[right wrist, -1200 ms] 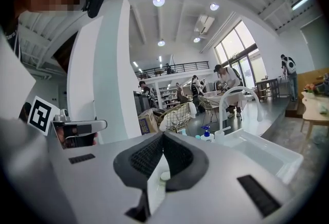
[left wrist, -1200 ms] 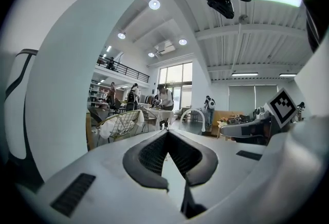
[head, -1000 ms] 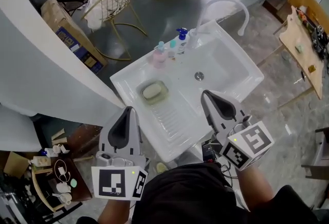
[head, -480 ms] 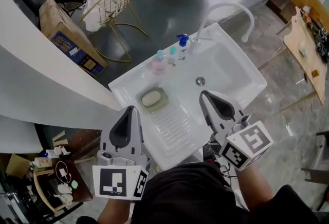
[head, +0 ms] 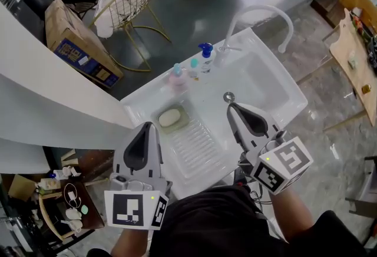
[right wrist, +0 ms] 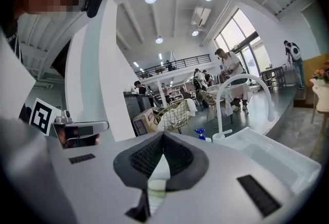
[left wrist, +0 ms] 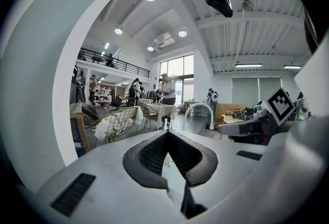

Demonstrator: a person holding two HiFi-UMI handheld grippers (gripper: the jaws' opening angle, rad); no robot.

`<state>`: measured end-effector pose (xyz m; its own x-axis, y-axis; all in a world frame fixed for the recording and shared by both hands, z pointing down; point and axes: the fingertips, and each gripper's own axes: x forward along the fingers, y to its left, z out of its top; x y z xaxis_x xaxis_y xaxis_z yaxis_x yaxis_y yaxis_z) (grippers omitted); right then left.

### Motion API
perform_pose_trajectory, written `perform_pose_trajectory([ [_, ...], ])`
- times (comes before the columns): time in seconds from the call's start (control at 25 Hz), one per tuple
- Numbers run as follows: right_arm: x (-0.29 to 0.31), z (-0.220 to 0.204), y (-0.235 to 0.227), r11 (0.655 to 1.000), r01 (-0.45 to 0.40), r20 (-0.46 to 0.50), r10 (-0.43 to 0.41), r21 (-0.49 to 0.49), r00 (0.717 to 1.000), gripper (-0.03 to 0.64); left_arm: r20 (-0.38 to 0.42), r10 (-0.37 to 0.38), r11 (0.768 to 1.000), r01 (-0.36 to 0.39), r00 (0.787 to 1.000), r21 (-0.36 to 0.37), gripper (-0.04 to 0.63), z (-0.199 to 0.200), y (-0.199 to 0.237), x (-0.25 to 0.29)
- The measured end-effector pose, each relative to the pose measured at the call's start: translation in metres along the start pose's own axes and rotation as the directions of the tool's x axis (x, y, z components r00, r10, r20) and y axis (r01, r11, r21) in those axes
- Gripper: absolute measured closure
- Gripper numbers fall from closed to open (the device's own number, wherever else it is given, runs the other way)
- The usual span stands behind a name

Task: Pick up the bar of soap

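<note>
1. Bar of soap (head: 169, 118) lies in a dish (head: 184, 117) on the sink's (head: 199, 148) left part.
2. Bottles (head: 177, 78) stand along the back edge, behind the dish.
3. Faucet (head: 259, 9) stands at the back edge, right of them.

Ribbed drainboard (head: 197, 144) open from the near edge up to the bar of soap (head: 169, 118) in its dish (head: 180, 125), bottles (head: 177, 76) lining the back rim, arched tap (head: 259, 10) over the basin (head: 268, 82) at right, curved white wall (head: 47, 96) close on the left.

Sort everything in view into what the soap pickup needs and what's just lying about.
For the job: bar of soap, green dish, left tongs, right tongs, both shut.
Lying about: blue pump bottle, pink bottle, tap, wire chair, cardboard box.
</note>
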<state>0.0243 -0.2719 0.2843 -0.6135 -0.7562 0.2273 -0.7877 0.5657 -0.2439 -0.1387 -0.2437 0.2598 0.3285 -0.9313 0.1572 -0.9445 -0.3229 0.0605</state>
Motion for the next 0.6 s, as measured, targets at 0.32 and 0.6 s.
perform_pose_trajectory([
  [0.32,0.006,-0.003,-0.03,0.999,-0.035,-0.002,0.035,0.04,0.999,0.612,-0.023,0.043,0.999,-0.043,0.999,0.023,0.592,-0.003,-0.008,0.018],
  [0.6,0.015,-0.006,-0.039,0.997,-0.047,-0.017,0.048,0.064,0.999,0.612,-0.046,0.047,0.998,-0.045,0.998,0.033,0.592,-0.008,-0.003,0.027],
])
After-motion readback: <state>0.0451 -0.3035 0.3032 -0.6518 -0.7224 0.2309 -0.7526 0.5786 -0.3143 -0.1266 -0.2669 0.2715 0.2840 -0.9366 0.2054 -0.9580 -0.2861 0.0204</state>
